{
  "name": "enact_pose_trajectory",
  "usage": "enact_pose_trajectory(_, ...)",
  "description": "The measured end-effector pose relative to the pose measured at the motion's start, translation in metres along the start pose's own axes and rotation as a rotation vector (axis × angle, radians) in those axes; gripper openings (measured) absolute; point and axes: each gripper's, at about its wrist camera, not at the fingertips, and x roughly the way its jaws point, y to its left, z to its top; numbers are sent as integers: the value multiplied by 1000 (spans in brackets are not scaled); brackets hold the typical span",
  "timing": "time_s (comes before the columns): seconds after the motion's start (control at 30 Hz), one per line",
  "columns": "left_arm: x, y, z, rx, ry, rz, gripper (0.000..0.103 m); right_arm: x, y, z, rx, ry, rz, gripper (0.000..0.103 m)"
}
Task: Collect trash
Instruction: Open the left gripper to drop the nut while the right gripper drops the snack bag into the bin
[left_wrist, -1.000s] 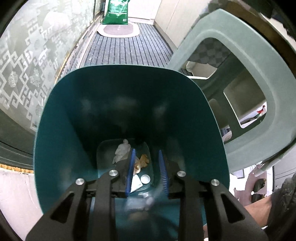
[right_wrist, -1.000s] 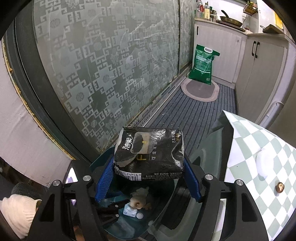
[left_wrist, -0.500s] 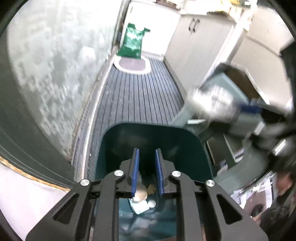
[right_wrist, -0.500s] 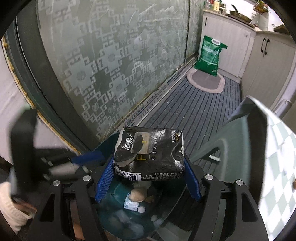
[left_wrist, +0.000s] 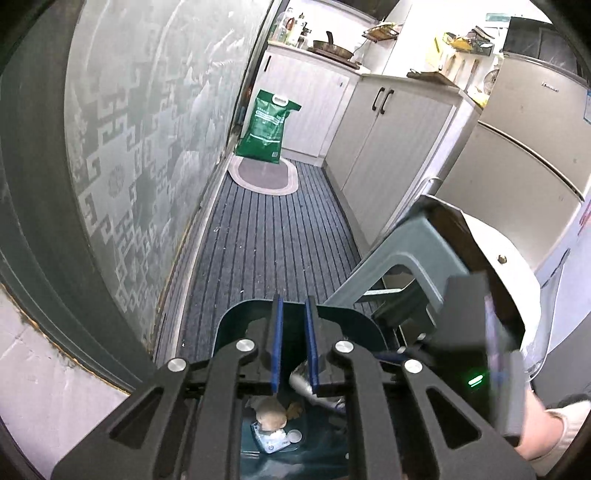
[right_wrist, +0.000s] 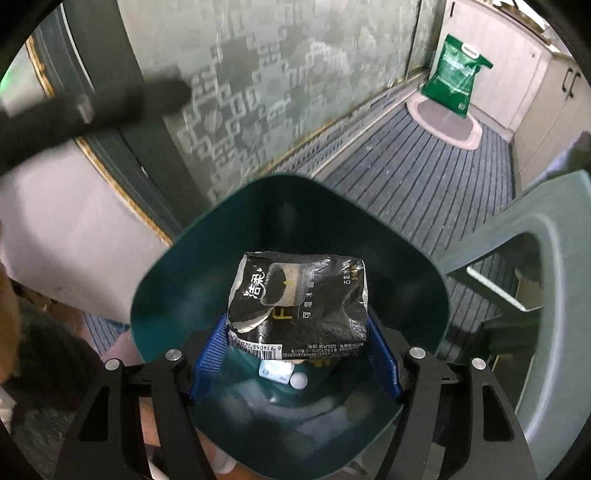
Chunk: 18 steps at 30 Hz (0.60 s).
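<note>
A dark teal trash bin (right_wrist: 166, 295) stands on the floor; it also shows in the left wrist view (left_wrist: 236, 314). Scraps of trash (left_wrist: 271, 428) lie at its bottom. My right gripper (right_wrist: 295, 350) is shut on a crumpled black tissue pack (right_wrist: 299, 306) and holds it over the bin's mouth. My left gripper (left_wrist: 293, 347) is high above the bin, jaws narrowly apart and empty. The right gripper's body (left_wrist: 465, 332) shows at the right of the left wrist view.
A grey-green plastic stool (right_wrist: 546, 258) stands right beside the bin. A patterned glass door (left_wrist: 129, 147) runs along the left. A green sack (left_wrist: 267, 127) and oval mat (left_wrist: 266, 175) lie at the far end of the striped floor. Cabinets (left_wrist: 388, 147) line the right.
My left gripper has risen out of the bin and its jaws have narrowed. My right gripper has come down over the bin's mouth with the pack still held.
</note>
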Motion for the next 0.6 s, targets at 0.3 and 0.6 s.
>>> enact_pose_trajectory(0.3,-18,-5,12,-21,-67,-37,13,29,-5,-20,14,94,-10,79)
enact_pose_trajectory(0.6,-37,-16,24,-29,-155,-56,13,18,-6,-23,6,67,2,76)
